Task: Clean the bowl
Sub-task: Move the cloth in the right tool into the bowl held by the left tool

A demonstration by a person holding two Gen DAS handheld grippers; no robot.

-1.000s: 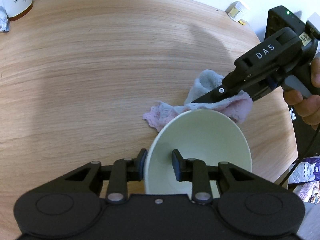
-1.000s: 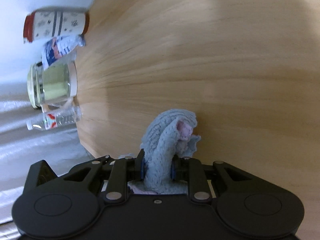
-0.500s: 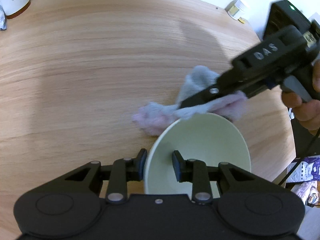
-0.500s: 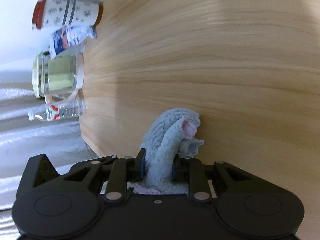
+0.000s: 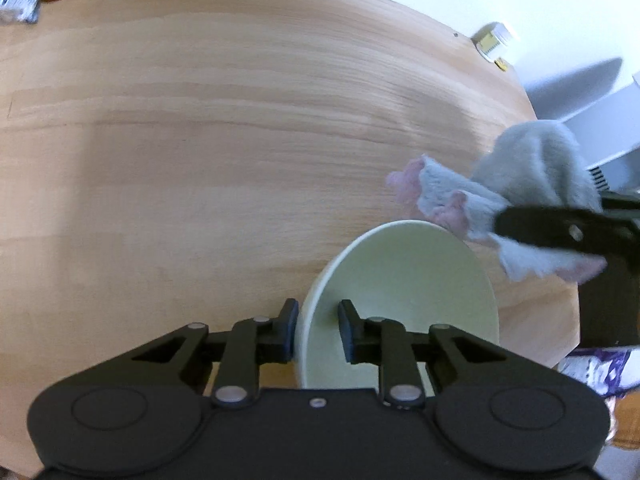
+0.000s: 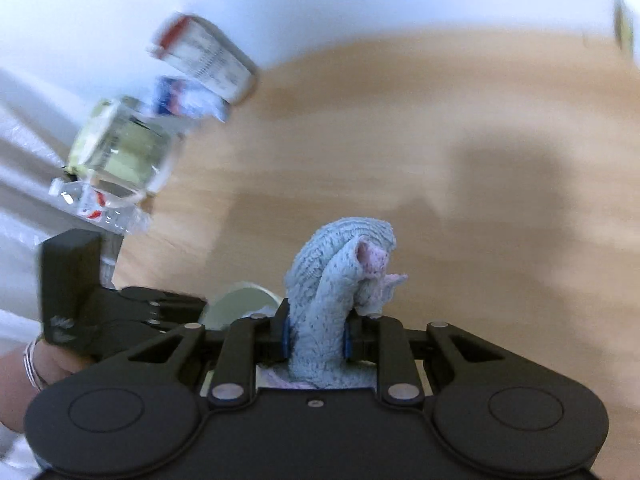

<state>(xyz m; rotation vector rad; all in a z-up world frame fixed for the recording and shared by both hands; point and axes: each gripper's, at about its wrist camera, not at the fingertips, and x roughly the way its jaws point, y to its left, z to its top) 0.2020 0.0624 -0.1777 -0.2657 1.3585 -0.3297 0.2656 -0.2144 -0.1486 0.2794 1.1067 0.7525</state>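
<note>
Pale wooden tabletop (image 5: 200,140) filled both views. Left gripper (image 5: 318,326) pinched the rim of a tilted pale green round bowl (image 5: 404,300) near the table's edge. Right gripper (image 6: 316,334) clamped a bunched blue-and-pink terry cloth (image 6: 336,280), held just beyond the bowl's far rim.

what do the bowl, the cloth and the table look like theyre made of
Bowl: pale green, smooth and matte with an even thin rim; probably ceramic or melamine, the look leaves it open.
Cloth: soft terry or microfibre, blue-grey with pink parts; looped, fuzzy pile and limp folds show it.
Table: light wood or wood-look laminate, with long straight grain lines and a low sheen.
</note>
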